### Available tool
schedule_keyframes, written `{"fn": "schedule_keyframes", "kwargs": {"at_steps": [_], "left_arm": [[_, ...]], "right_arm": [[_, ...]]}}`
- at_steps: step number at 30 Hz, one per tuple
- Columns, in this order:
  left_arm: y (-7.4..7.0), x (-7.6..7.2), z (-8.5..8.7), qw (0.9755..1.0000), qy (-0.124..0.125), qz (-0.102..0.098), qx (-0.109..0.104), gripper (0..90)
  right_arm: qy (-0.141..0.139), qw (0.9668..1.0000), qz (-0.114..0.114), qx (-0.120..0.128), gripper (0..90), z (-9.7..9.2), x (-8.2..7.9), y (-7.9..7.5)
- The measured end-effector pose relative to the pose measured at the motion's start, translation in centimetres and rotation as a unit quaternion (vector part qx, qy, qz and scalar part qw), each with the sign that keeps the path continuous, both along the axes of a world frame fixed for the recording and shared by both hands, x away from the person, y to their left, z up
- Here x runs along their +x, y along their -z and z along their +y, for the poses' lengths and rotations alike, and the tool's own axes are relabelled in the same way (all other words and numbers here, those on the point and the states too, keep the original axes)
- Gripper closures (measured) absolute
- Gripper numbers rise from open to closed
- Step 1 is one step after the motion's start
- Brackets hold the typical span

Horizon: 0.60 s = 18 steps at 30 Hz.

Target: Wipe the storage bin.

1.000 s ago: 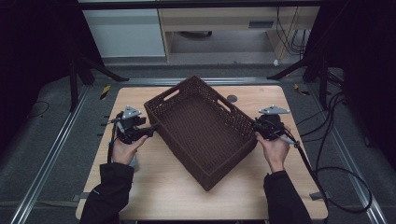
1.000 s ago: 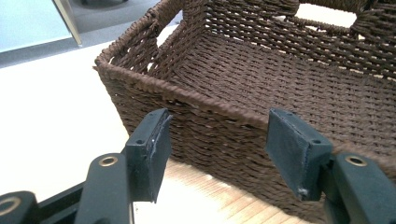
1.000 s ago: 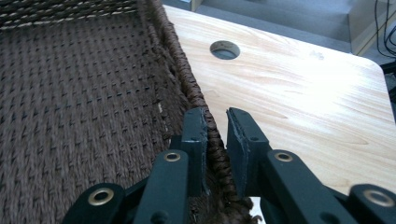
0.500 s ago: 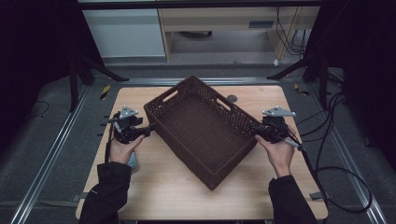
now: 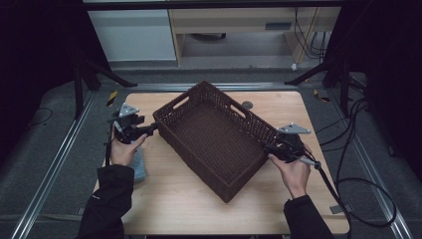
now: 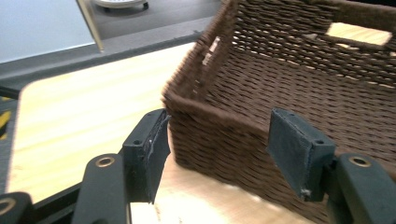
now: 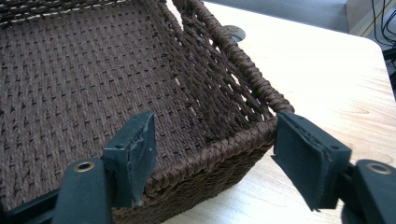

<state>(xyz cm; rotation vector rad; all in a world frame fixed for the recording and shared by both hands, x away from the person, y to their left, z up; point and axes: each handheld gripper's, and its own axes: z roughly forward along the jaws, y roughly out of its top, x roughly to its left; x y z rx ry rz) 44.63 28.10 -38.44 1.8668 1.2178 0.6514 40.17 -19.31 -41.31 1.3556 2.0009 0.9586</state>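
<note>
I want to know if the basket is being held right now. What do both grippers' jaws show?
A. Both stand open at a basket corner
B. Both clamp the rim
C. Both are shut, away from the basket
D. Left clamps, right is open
A: in each gripper view the jaws stand wide apart on either side of a corner of the basket, so neither the left gripper nor the right gripper clamps it.
</note>
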Motion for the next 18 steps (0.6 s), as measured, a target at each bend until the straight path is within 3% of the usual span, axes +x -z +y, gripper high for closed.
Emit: {"fn": "schedule_keyframes", "kwargs": {"at_steps": [5,10,13,18], "left_arm": [[0.1,1.8,0.4,0.9999,-0.011,0.003,-0.003,37.9],[1.5,3.2,0.6,0.9998,-0.009,0.011,-0.013,39.8],[2.3,4.0,0.7,0.9998,-0.010,0.017,-0.010,41.4],[3.1,4.6,0.7,0.9996,0.001,0.019,-0.022,45.3]], "right_arm": [[0.007,0.9999,-0.006,-0.008,32.4,-0.1,1.0,0.2],[0.011,0.9998,-0.009,-0.016,32.7,-0.1,1.8,0.4],[0.001,0.9998,-0.018,-0.010,32.2,-0.3,1.4,-0.1],[-0.012,0.9995,-0.028,0.012,31.3,-0.4,0.3,-0.9]]}}
